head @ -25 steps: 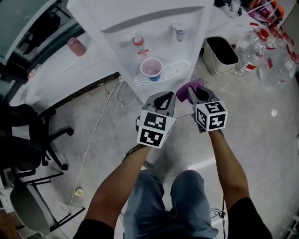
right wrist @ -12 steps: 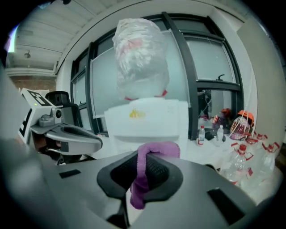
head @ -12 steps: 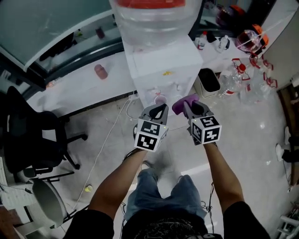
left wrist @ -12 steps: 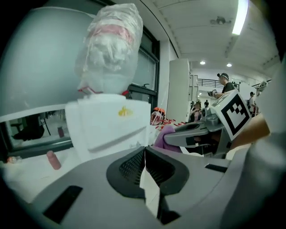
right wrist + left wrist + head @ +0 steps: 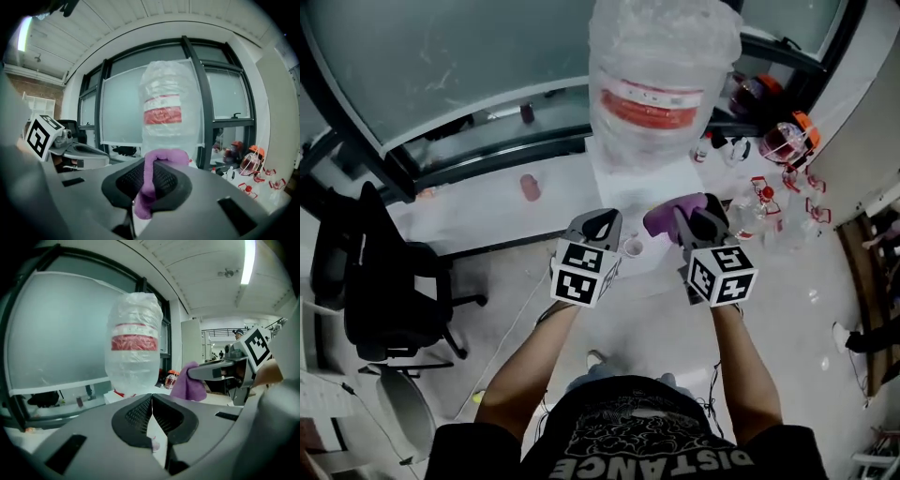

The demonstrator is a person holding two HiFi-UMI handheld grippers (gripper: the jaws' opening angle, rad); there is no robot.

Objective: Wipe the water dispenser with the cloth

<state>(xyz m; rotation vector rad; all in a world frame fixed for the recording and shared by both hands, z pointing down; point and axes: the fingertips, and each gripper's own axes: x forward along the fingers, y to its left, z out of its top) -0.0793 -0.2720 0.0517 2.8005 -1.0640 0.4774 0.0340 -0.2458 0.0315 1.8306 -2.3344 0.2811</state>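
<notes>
At centre frame the left gripper (image 5: 598, 218) is clenched on nothing, jaws meeting. Beside it the right gripper (image 5: 698, 217) grasps the purple cloth (image 5: 668, 214). Both have risen since a second ago, now before the water dispenser (image 5: 623, 186) top, with its bottle (image 5: 661, 84) at upper centre.

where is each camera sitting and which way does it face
Head view: on the person's head, looking steeply down at the water dispenser and its bottle; both forearms, the left gripper and the right gripper show.
Left gripper view: on the left gripper, looking along its shut, empty jaws toward the bottle; the right gripper holding the cloth shows at right.
Right gripper view: on the right gripper, looking along jaws shut on the cloth toward the bottle; the left gripper shows at left.
Shared: all three show the bottle.
</notes>
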